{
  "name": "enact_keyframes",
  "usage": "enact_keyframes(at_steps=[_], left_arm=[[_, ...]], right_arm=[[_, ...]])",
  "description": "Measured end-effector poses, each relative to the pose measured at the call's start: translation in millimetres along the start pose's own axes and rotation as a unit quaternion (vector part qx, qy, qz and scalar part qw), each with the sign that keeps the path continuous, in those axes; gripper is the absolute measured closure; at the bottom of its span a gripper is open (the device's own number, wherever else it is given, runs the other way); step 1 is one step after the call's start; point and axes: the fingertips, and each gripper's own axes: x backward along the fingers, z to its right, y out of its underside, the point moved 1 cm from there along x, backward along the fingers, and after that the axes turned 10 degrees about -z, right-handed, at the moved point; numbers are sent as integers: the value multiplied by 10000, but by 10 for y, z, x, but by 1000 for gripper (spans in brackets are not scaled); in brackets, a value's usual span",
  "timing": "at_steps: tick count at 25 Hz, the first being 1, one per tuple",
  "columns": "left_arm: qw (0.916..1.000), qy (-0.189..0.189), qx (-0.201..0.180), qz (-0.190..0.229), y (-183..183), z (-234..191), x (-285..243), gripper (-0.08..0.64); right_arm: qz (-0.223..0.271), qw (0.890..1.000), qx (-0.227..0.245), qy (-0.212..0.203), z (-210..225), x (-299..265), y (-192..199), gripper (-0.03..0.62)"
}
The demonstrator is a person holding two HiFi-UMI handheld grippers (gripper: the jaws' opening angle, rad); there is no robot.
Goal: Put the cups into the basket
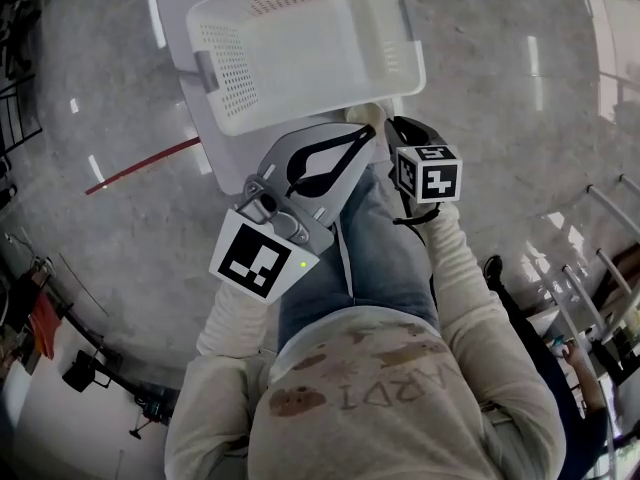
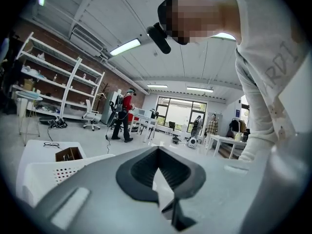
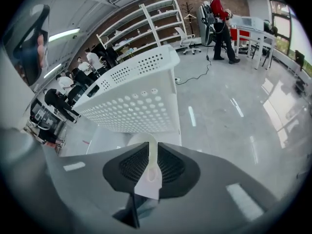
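Torso fills the foreground, with both grippers held out just short of the white basket. Right gripper is clamped on the thin wall of a pale cup, apparently carrying it for the drop. The cup is outside the basket, near its front wall. Left gripper has its jaws together on nothing, likely idle.

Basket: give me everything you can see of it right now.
The basket is white plastic, rectangular with rounded corners and a solid rim. Its walls are perforated with rows of small round holes; grey handle patches sit on both short ends. It stands upright on a white table and looks empty. Nothing else touches it; the right claw, shut on a cup, is near its front wall.
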Motion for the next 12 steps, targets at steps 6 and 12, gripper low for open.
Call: enact_keyframes(at_steps=[6,12], left_arm=[[9999,112,75,-43,221,-89,-27,560],[9997,26,249,59,285,-186,6,560]], right_arm=[[-367,9991,-146,136,55,-427,147,505],[-619,9970,-174,433,97,-655,130,492]])
